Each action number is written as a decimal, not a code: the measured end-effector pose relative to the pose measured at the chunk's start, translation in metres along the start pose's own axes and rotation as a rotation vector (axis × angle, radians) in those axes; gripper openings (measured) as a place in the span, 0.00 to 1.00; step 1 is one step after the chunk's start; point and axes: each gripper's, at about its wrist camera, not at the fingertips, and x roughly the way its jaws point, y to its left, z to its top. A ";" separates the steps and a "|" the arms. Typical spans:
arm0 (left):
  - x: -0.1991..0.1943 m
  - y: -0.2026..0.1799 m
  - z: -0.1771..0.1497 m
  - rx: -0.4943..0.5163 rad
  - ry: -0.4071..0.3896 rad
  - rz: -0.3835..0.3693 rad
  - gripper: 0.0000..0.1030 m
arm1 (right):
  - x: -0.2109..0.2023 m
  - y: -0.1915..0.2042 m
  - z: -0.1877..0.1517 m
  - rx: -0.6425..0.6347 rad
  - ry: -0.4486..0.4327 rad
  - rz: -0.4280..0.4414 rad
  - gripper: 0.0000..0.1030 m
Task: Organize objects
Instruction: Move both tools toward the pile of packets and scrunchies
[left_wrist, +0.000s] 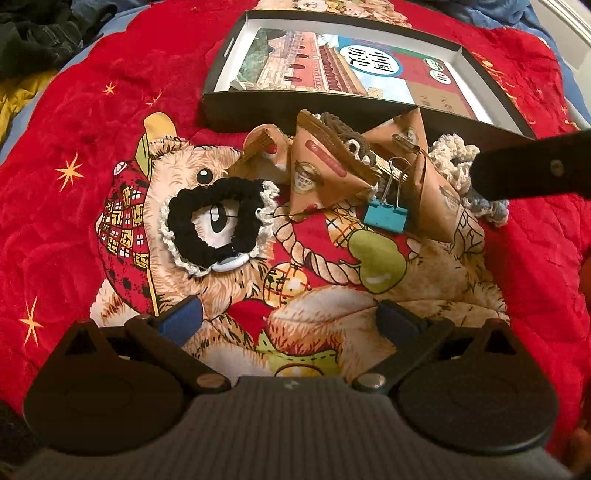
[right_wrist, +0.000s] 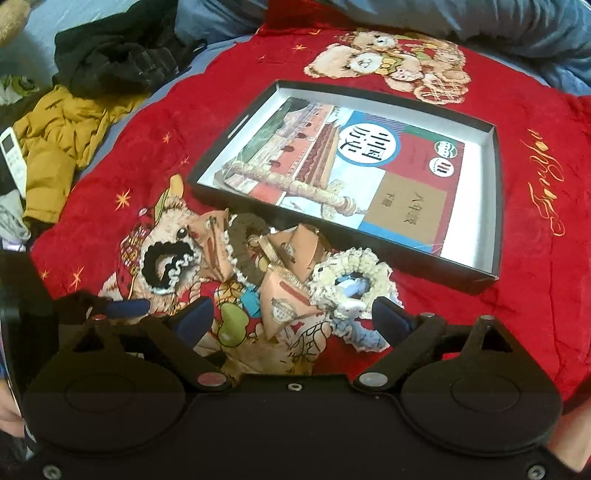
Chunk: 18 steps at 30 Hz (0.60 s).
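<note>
Hovering spread, empty: left claw (left_wrist: 290, 314), right claw (right_wrist: 291, 314). Remote (right_wrist: 13, 155), left edge, right view only. Tray (right_wrist: 493, 206) long axis runs upper left to lower right.

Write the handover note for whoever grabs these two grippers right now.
Left gripper: jaws open, empty, hanging over the red blanket near the black scrunchie.
Right gripper: jaws open, empty, over the pile, with a tan pyramid packet and the cream scrunchie just ahead of it.
Things: the black box holds only a history textbook. The packets, the brown scrunchie and the teal binder clip lie heaped on the blanket against the box's near wall.
Done: none of the loose items is in the box.
Left: probably move every loose item into it.
</note>
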 end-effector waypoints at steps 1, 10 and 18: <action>0.000 0.000 -0.001 -0.007 -0.006 0.001 1.00 | 0.001 -0.001 0.001 0.006 0.002 -0.001 0.90; -0.021 0.003 -0.013 -0.051 -0.082 0.022 0.92 | 0.011 -0.006 0.003 0.039 0.008 -0.026 0.85; -0.029 0.000 -0.013 0.004 -0.222 0.087 0.77 | 0.028 -0.006 0.006 0.067 0.055 0.094 0.70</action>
